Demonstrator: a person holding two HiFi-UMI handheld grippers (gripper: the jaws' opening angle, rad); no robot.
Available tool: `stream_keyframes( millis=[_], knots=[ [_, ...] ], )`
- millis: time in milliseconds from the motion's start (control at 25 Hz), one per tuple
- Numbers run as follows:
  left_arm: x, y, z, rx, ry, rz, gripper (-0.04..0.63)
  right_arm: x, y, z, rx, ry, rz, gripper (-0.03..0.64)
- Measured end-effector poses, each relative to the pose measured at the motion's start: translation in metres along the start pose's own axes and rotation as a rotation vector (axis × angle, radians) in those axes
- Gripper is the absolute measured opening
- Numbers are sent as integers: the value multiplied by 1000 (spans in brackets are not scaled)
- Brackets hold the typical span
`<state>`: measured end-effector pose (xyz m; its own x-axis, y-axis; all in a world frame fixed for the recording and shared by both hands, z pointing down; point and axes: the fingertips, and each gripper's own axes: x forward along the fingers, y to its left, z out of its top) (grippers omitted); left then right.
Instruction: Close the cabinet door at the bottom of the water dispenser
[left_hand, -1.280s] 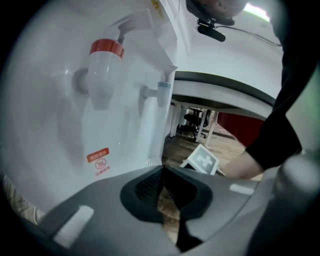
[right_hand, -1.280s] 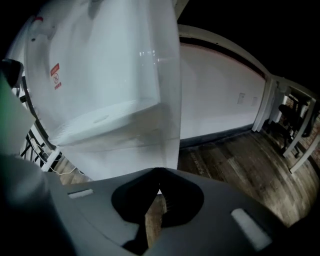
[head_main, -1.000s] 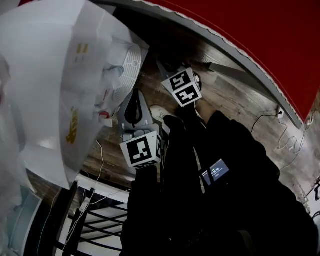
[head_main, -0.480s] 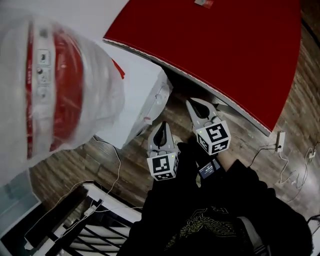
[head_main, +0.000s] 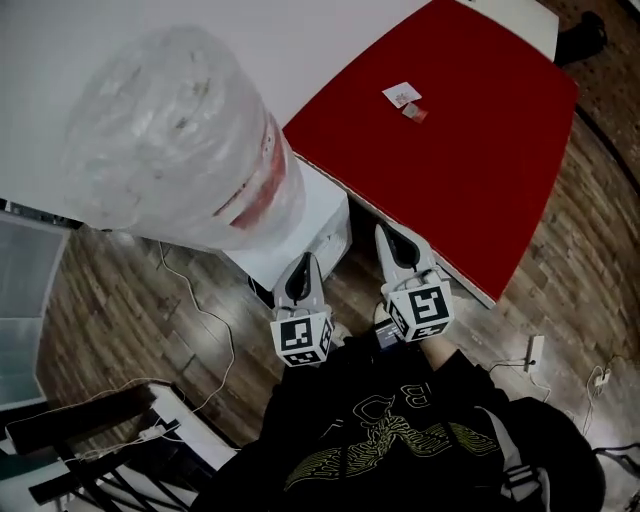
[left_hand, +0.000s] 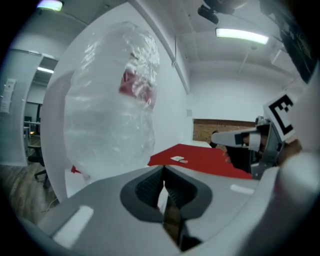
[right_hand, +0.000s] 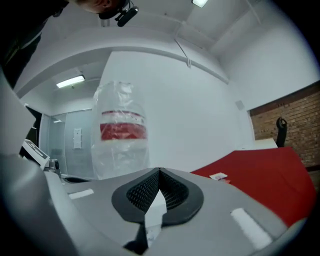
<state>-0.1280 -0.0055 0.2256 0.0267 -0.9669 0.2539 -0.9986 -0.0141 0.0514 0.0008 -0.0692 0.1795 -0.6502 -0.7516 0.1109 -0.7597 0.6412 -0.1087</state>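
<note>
The white water dispenser (head_main: 310, 215) stands against the wall, topped by a plastic-wrapped bottle (head_main: 180, 150) with a red band. From this steep angle its bottom cabinet door does not show, so I cannot tell how it stands. My left gripper (head_main: 303, 268) points at the dispenser's lower front, jaws shut and empty. Beside it, my right gripper (head_main: 385, 238) is also shut and empty, near the edge of the red table (head_main: 450, 140). The left gripper view shows my left gripper (left_hand: 162, 172), the bottle (left_hand: 110, 115) and the right gripper (left_hand: 245, 140). My right gripper (right_hand: 159, 172) faces the bottle (right_hand: 121, 135).
A small card (head_main: 403, 96) lies on the red table. White cables (head_main: 215, 320) trail over the wooden floor, with a power strip (head_main: 533, 352) at the right. A black rack (head_main: 90, 455) sits at the lower left and a glass partition (head_main: 25, 300) at the left.
The head view has risen from low beside the dispenser to well above it. Both grippers have come up and now sit side by side before the dispenser, still shut.
</note>
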Motion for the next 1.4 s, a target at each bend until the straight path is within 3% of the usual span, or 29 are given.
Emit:
stream_keyframes(
  millis=[160, 520, 1400],
  knots=[
    [-7, 8, 40, -15, -99, 48, 7, -4, 6, 43, -16, -64, 18, -2],
    [-9, 21, 84, 46, -191, 71, 8, 7, 19, 72, -41, -101, 29, -2],
    [-11, 11, 87, 72, -201, 37, 6, 6, 34, 67, -45, -90, 48, -2]
  ],
)
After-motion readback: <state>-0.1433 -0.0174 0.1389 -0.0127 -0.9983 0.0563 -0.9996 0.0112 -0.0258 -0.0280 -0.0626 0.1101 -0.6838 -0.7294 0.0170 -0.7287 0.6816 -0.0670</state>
